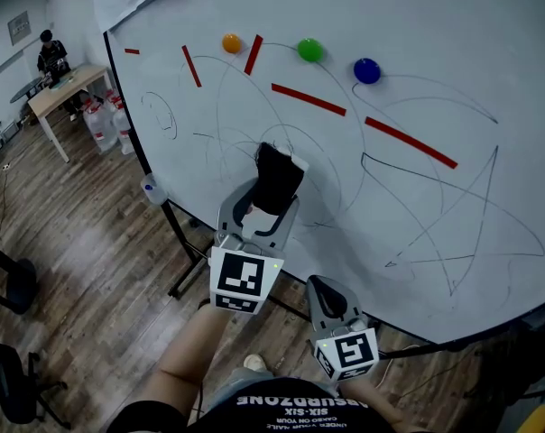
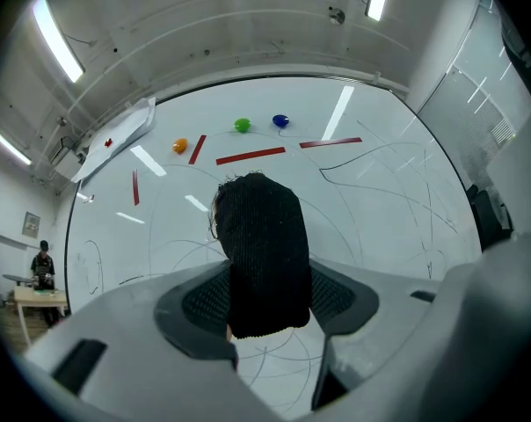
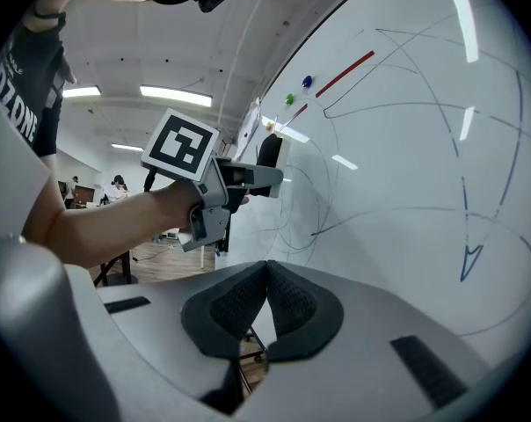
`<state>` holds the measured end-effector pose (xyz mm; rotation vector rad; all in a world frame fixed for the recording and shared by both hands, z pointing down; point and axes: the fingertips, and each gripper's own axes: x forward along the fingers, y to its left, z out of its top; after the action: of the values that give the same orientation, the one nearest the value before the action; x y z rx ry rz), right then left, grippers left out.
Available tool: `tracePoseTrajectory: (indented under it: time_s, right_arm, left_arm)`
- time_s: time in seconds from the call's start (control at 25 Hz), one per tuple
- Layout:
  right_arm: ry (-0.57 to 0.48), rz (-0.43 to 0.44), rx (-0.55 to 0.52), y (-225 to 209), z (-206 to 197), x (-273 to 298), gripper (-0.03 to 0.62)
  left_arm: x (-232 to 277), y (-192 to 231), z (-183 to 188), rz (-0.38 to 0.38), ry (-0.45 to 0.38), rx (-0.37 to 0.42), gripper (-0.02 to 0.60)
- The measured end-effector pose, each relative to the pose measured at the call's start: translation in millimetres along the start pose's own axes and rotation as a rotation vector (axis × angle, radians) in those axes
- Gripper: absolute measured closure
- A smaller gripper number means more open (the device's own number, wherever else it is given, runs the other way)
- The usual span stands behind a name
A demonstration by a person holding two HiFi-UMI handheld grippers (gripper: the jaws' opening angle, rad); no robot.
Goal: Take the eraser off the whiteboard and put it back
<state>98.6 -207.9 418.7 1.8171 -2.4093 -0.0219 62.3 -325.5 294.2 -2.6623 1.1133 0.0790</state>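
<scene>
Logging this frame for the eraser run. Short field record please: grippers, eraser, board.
left gripper: jaws shut on the eraser
eraser: black, upright between the jaws, at the whiteboard; contact unclear
right gripper: jaws together, nothing between them
whiteboard: pen scribbles, red strips, orange magnet, green magnet, blue magnet

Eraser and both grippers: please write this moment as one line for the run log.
left gripper: shut on eraser | eraser: black, at whiteboard, contact unclear | right gripper: shut, empty
</scene>
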Motion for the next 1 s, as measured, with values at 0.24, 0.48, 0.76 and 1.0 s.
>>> tracePoseTrajectory:
  time_s: [0.24, 0.48, 0.76, 1.0]
  right_arm:
    - [0.001, -0.008, 0.004, -3, -1, 1, 0.595]
    - [0.0, -0.022, 0.01, -9, -1, 1, 0.595]
    - [0.001, -0.02, 0.011, -10, -2, 1, 0.595]
    - [0.001, -0.027, 0.015, -11, -1, -2, 0.595]
  left_arm:
    - [8, -1, -2, -0.006, 0.0, 0.0, 0.341]
    - [15, -4, -5, -0.02, 0.006, -0.01, 0.341]
    - [19, -6, -7, -0.019, 0.012, -0.013, 0.341]
    - [23, -8, -10, -0.026, 0.027, -0.018, 0.341]
